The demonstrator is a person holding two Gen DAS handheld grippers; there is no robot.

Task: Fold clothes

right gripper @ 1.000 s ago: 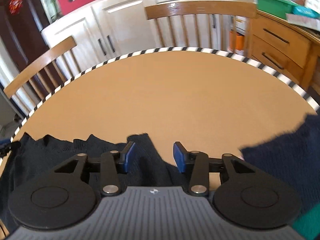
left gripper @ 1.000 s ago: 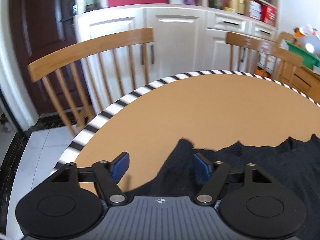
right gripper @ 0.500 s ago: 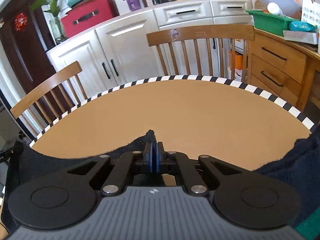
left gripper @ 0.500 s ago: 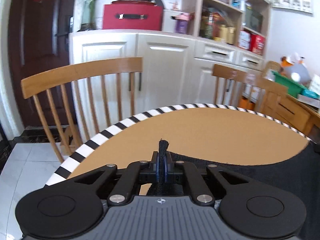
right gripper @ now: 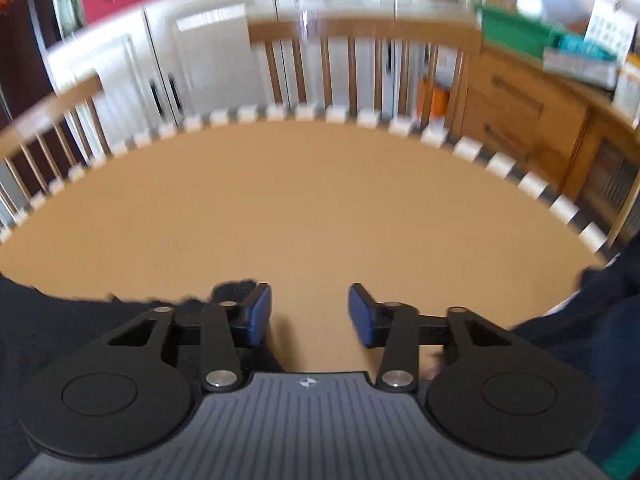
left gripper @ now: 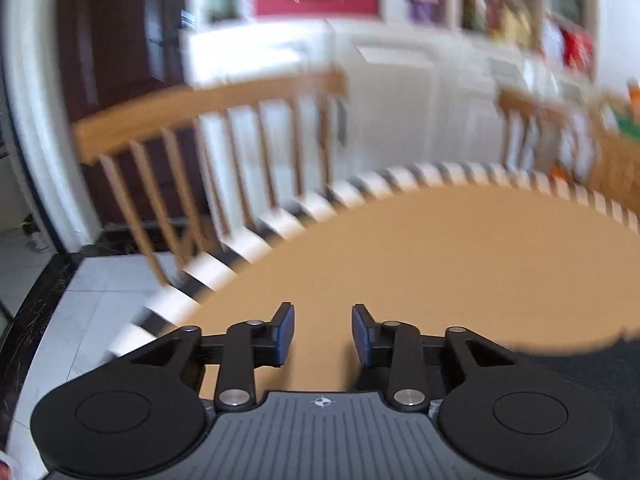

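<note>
The round tabletop [right gripper: 304, 200], tan with a black-and-white striped rim, fills most of both views, and wooden chairs [left gripper: 208, 120] stand beyond its far edge. A dark knitted garment [right gripper: 60, 320] lies along the near edge; in the left wrist view it shows only toward the near right [left gripper: 580, 364], while in the right wrist view it spreads across the near left, with another dark patch of cloth at the right edge. How many layers it has, or how neatly it lies, cannot be told from here.

The left gripper [left gripper: 323, 334] stands partly open over bare tabletop, holding nothing. The right gripper [right gripper: 309, 314] is likewise partly open and empty, with a small tuft of the knit just behind its left finger.

Both views are blurred. With both grippers free of the cloth, this looks like a pause between grasps, either before taking an edge or after letting one go. Any further fold calls for both grippers to pinch a free edge cleanly.
</note>
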